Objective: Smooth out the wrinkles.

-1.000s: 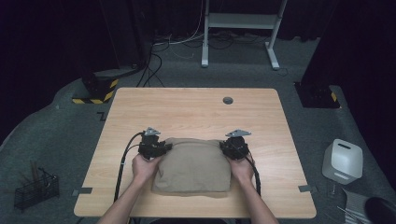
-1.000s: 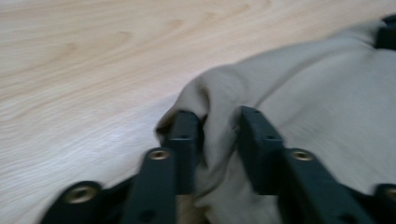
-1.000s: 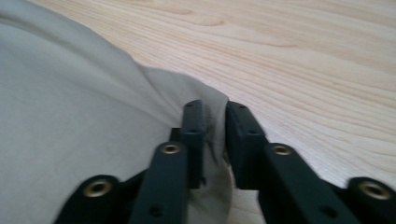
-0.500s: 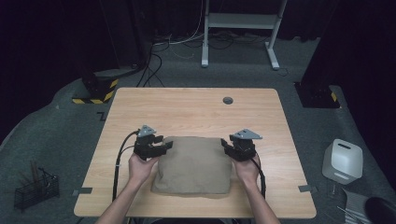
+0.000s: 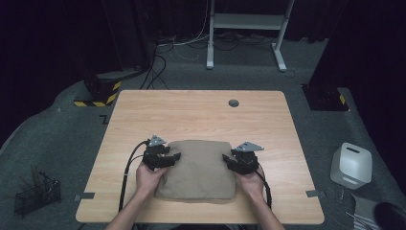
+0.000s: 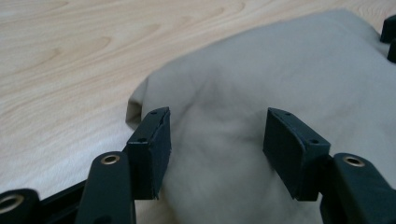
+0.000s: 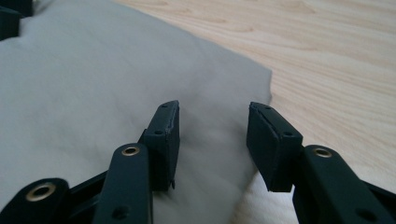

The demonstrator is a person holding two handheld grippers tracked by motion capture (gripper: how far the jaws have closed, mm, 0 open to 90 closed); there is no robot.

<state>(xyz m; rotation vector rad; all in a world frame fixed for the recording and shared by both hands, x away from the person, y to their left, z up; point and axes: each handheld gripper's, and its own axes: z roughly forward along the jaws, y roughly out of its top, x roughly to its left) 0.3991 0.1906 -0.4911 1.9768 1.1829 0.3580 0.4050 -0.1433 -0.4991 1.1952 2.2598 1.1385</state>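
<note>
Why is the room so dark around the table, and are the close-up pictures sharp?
High view: light falls on the table and the beige cloth; the floor and background sink into near-black. Left gripper view: the cloth looks soft and blurred, the left tool reasonably crisp. Right gripper view: the right tool is sharp, the far wood grain hazy.

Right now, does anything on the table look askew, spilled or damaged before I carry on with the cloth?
Nothing stands out. The folded tan cloth lies flat on the wooden table, with no tears or spills showing. The left gripper and the right gripper sit open at its two far corners, gripping nothing.
</note>
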